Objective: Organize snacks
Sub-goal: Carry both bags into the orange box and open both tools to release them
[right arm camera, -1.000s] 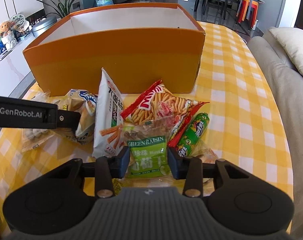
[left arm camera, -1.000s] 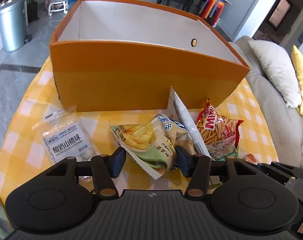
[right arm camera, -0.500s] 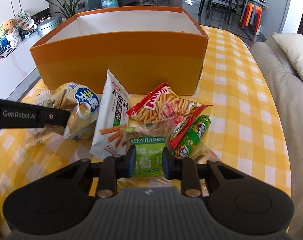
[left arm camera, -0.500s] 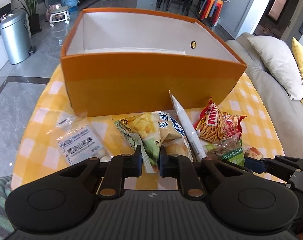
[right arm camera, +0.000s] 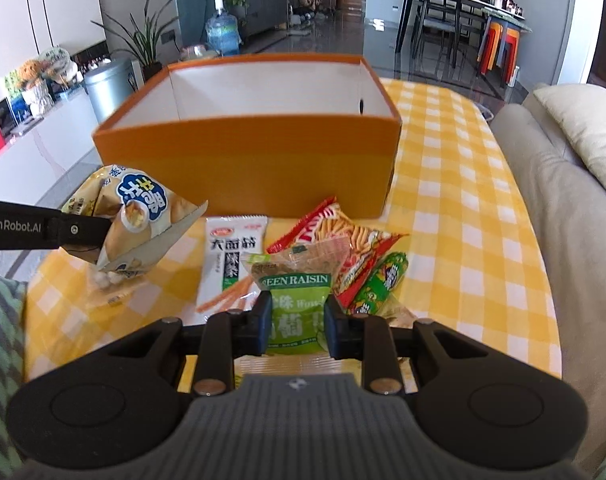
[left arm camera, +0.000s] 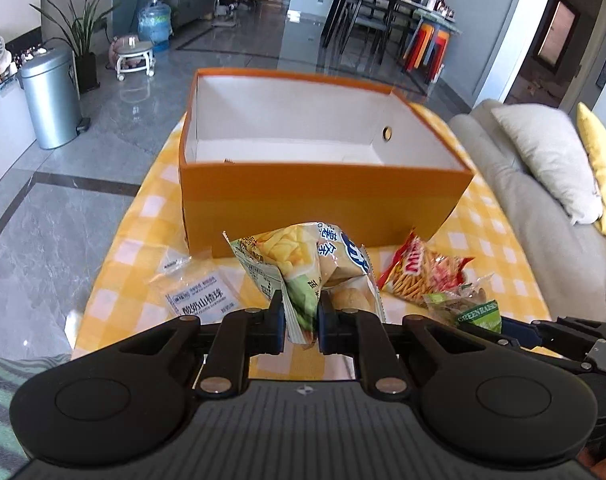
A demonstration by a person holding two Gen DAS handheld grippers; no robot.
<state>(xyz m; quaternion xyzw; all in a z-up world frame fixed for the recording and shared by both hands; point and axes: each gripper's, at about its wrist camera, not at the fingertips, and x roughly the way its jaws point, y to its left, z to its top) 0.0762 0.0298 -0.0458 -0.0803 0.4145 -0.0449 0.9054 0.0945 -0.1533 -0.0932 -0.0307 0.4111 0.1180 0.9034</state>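
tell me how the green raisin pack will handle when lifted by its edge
Likely floppy: the green raisin pack is a thin, crinkled film pouch pinched between the right gripper fingers. Probably light, being small and flat. Its glossy film might slip, so the clamp should stay firm.

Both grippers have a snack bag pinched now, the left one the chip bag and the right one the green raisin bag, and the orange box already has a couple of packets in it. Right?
Not quite. The orange box holds no packets: the left wrist view shows only its bare white inside. The rest stands: the left gripper pinches the chip bag, and the right gripper pinches the green raisin bag.
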